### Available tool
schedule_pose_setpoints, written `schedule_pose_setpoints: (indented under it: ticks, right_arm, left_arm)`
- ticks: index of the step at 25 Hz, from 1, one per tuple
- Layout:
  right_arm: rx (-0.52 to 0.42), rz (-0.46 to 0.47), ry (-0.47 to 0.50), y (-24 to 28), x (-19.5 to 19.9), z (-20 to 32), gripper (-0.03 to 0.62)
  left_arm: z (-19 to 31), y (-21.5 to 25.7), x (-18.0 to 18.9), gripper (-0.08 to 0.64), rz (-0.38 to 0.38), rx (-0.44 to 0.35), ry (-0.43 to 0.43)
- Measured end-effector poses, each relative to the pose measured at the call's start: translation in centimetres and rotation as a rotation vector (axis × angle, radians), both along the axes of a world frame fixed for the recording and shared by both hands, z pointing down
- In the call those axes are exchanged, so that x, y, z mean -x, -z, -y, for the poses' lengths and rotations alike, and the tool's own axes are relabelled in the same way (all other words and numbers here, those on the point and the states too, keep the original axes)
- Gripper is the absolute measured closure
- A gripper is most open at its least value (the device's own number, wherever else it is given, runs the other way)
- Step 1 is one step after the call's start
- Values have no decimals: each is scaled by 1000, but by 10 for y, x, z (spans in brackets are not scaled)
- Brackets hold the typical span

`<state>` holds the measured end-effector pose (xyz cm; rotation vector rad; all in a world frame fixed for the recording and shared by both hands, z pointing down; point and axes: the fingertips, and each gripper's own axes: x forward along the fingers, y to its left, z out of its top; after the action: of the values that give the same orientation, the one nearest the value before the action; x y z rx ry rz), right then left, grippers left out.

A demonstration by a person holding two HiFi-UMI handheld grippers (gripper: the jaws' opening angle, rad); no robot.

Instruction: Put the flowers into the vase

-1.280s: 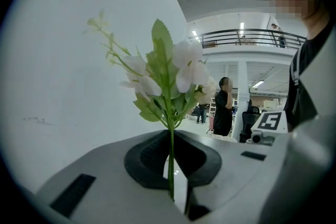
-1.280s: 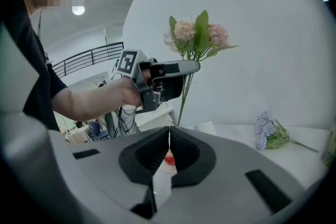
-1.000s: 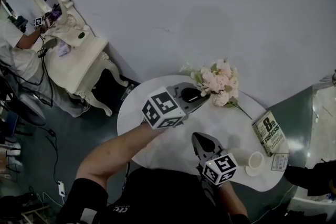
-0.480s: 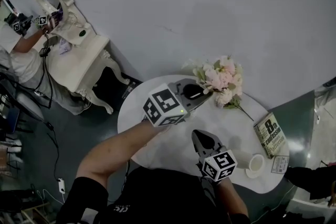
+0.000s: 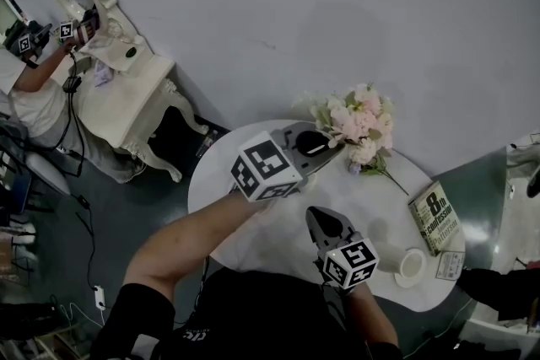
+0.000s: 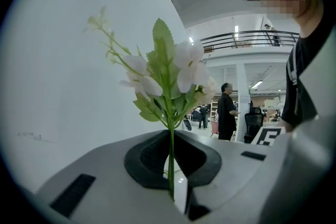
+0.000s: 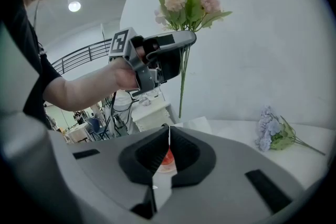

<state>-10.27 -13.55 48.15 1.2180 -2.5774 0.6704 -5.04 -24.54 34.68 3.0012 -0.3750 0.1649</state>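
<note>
Two claws are in view over a round white bench [image 5: 221, 185], each held in one of the person's hands. The left claw [image 5: 334, 149] is raised above the far part of the bench, and its jaws are pressed together on the thin green stem of the flowers [image 5: 359, 126], a bunch of pale pink and white blooms with green leaves. In the left gripper view the stem runs upright through the closed jaws and the blooms stand above them. The right gripper view shows the same bunch held clear of the bench surface, with the lower stem hanging free below the left claw. The right claw [image 5: 318, 216] sits nearer the person, to the right of the left one. Its jaws are closed against each other and grip nothing. A loose sprig of bluish flowers [image 5: 355, 168] lies flat on the bench below the held bunch, its stem pointing right. At the near right edge stands a white open-topped vessel [image 5: 410, 263], well apart from the held flowers. A book [image 5: 434, 217] lies just beyond it, and a small card [image 5: 450, 263] lies to its right.
</note>
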Motion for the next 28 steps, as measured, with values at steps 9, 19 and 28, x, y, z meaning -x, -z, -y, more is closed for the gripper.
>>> schedule_pose_setpoints:
  ticks: [9,19,28]
  right_arm:
    - [18,-13,-23,-10,-8,5,568]
    - [29,-10,-61,-20,-18,13,566]
    - [46,-8,-60,-26,-19,20,566]
  left_arm:
    - [5,-1,-7,541,-29,-2,-12]
    - [7,-7,-14,541,-75,9,-33]
    - [8,-9,-17,541,-98,1,-49]
